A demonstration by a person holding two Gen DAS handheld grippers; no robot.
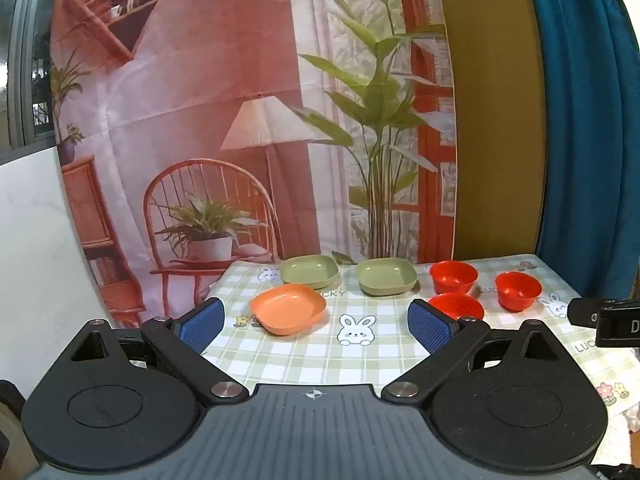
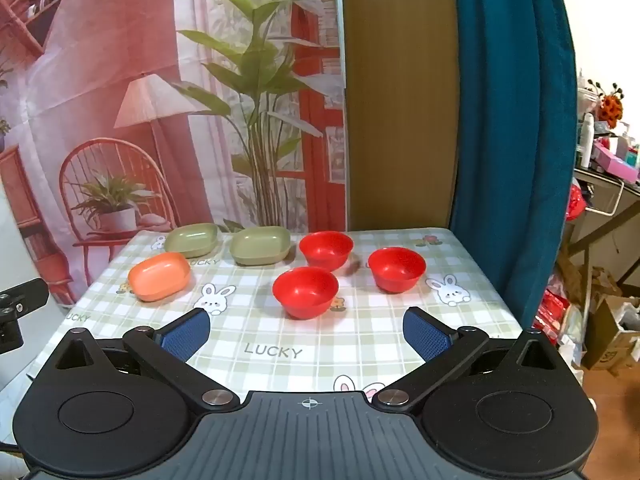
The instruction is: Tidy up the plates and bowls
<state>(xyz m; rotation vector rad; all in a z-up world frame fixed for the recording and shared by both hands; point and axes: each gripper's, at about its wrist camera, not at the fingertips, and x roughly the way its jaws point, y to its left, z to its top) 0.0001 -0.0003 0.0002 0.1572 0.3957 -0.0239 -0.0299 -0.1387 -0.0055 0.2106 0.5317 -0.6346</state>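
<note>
An orange plate (image 1: pixel 288 309) (image 2: pixel 159 276) lies at the table's left. Two green plates (image 1: pixel 309 270) (image 1: pixel 386 277) sit behind it near the back edge; in the right wrist view they are the left one (image 2: pixel 191 239) and the right one (image 2: pixel 260 245). Three red bowls (image 2: pixel 305 291) (image 2: pixel 326 249) (image 2: pixel 396 269) stand to the right; they also show in the left wrist view (image 1: pixel 456 307) (image 1: pixel 453 277) (image 1: pixel 518 290). My left gripper (image 1: pixel 314 326) is open and empty, short of the orange plate. My right gripper (image 2: pixel 306 334) is open and empty, short of the nearest bowl.
The table wears a green checked cloth with rabbits (image 2: pixel 272 344). A printed backdrop (image 1: pixel 240 120) hangs behind it, with a blue curtain (image 2: pixel 512 120) at the right. Boxes and clutter (image 2: pixel 608 320) stand on the floor beyond the table's right edge.
</note>
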